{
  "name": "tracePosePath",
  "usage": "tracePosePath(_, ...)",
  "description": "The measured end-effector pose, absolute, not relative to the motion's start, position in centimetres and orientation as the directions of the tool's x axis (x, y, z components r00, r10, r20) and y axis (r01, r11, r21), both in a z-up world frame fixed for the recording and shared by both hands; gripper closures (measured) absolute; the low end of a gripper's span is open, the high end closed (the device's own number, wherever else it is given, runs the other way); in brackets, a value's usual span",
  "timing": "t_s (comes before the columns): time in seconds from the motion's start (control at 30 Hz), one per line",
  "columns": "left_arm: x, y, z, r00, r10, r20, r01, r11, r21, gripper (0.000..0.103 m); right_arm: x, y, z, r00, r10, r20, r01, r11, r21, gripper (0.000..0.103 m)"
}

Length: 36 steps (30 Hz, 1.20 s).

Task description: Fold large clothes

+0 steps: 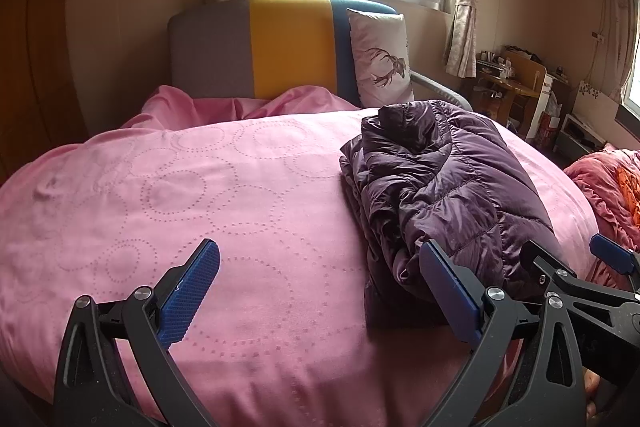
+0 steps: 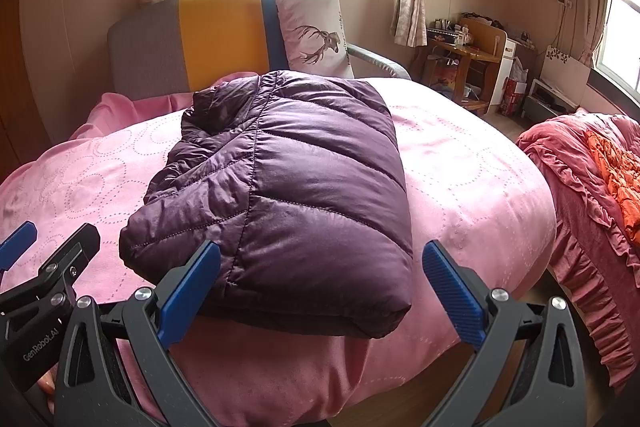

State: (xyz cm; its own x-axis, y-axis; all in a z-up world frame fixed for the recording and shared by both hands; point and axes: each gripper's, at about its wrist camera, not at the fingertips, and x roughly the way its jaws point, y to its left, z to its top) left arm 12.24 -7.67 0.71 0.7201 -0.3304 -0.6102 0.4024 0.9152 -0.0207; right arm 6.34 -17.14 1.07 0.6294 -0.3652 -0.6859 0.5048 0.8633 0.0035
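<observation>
Looking through the left wrist view first: the left gripper (image 1: pixel 320 291) is hovering over the pink bedspread (image 1: pixel 160 195) with its jaws spread wide and nothing between them. The purple puffer jacket (image 1: pixel 440 187) is sitting off to its right as a folded bundle, and its near edge is poking in just beside the right-hand blue pad. The right gripper (image 1: pixel 612 259) is peeking in at the far right edge, only partly in frame here.

Switching to the right wrist view: the right gripper (image 2: pixel 320 291) is also standing wide open, empty, with the jacket (image 2: pixel 280 195) lying squarely ahead of it near the foot end of the bedspread (image 2: pixel 460 155), well short of the deer pillow (image 2: pixel 316 31).

Handling guess (just from the look): the jacket is seeming light, puffy and springy, with a shiny shell that's probably slippery, so thin pinches are likely slipping off. I'd be grabbing deep into the stitched quilting or the thick near fold, both claws at opposite corners.
</observation>
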Motion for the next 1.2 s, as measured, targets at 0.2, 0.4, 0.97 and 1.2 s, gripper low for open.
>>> tracePosePath(0.2,12.10,-7.69,0.67,0.718,-0.331,-0.613,0.405,0.914,-0.019,0.004,6.34,-17.12,1.04,0.629,-0.365,-0.687,0.507,0.862,0.006,0.002)
tracePosePath(0.4,12.00,-7.74,0.62,0.720,-0.328,-0.611,0.407,0.913,-0.010,0.004,6.28,-17.24,0.98,0.630,-0.363,-0.687,0.507,0.862,0.008,0.002)
tracePosePath(0.97,11.65,-7.44,0.67,0.729,-0.327,-0.601,0.404,0.915,-0.007,0.004,6.01,-17.17,0.79,0.626,-0.361,-0.691,0.510,0.860,0.012,0.002)
tracePosePath(1.2,12.15,-7.22,0.05,0.709,-0.316,-0.631,0.386,0.922,-0.028,0.004,5.83,-17.67,1.10,0.638,-0.356,-0.683,0.512,0.859,0.030,0.002)
